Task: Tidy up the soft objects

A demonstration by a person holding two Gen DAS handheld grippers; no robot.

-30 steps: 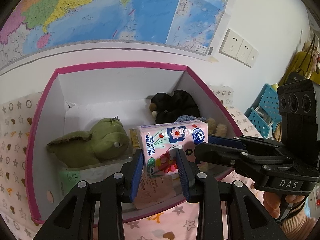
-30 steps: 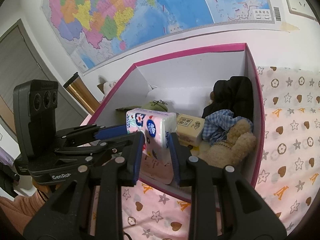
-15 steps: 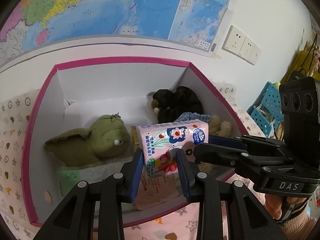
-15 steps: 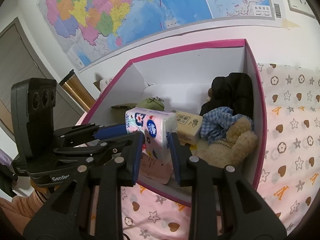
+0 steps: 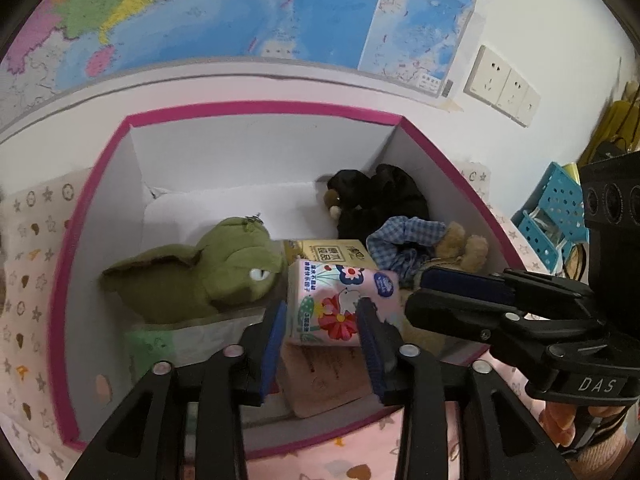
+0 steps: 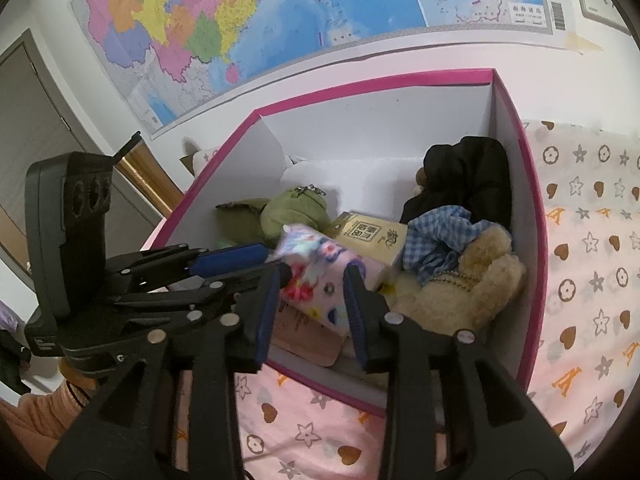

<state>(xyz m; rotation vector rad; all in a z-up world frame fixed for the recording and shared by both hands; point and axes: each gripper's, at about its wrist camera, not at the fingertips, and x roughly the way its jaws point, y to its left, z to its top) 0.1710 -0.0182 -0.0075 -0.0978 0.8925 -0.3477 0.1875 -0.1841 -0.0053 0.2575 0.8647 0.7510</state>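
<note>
A pink flowered tissue pack (image 5: 340,304) lies tilted inside the pink-rimmed white box (image 5: 260,108), against the green plush (image 5: 208,272). My left gripper (image 5: 322,312) straddles the pack with its jaws opening, and the pads stand just clear of it. In the right wrist view the pack (image 6: 320,276) is blurred between the fingers of my right gripper (image 6: 310,280), whose jaws are also opening. The left gripper (image 6: 272,262) reaches in from the left there. The box also holds a black plush (image 5: 380,200), a tan bear (image 6: 472,280) with a blue checked cloth (image 5: 408,240), and a yellow tissue pack (image 5: 328,252).
The box sits on a pink sheet (image 6: 592,280) printed with stars and hearts. A flat pink packet (image 5: 324,380) and a green pack (image 5: 160,344) lie at the box's near end. A wall map (image 5: 280,12) hangs behind; sockets (image 5: 500,84) and blue baskets (image 5: 556,208) are to the right.
Both grippers have spread their jaws and let go of the tissue pack. The pack has dropped from above the box's near edge down into the box and tipped over.
</note>
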